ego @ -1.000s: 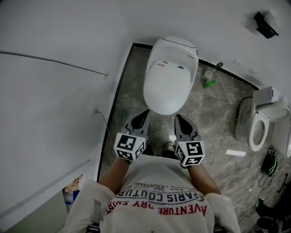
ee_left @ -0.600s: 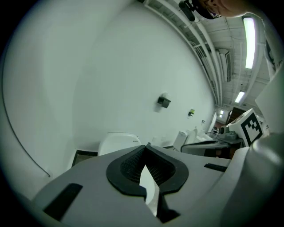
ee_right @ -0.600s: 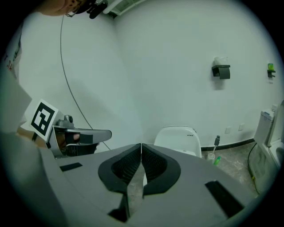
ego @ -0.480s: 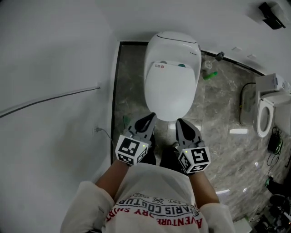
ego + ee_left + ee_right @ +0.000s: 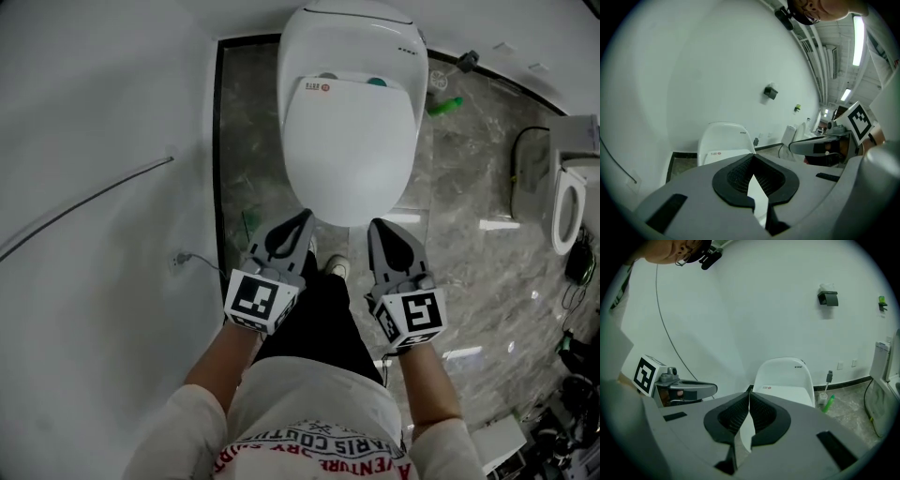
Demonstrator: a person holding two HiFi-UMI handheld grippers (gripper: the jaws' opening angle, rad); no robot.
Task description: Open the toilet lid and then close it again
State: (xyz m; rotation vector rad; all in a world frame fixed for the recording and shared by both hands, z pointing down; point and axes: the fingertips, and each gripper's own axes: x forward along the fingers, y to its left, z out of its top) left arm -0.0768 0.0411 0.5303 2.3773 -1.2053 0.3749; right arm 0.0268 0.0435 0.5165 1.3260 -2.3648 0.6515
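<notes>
One toilet lid (image 5: pixel 349 150), down, just ahead of our left gripper (image 5: pixel 302 221) and right gripper (image 5: pixel 378 228), both closed, empty. We judge it stiff, slick, light; hook under its front edge.

The closed white oval toilet lid (image 5: pixel 349 150) lies on the white ceramic toilet (image 5: pixel 349 28), backed against the far wall. Before its front edge sit the grey left gripper (image 5: pixel 304 218) and grey right gripper (image 5: pixel 377 228), side by side. A green plastic bottle (image 5: pixel 446 105) lies on the grey marble floor (image 5: pixel 469 187) to the toilet's right, with a second white toilet (image 5: pixel 568 202) farther right.
</notes>
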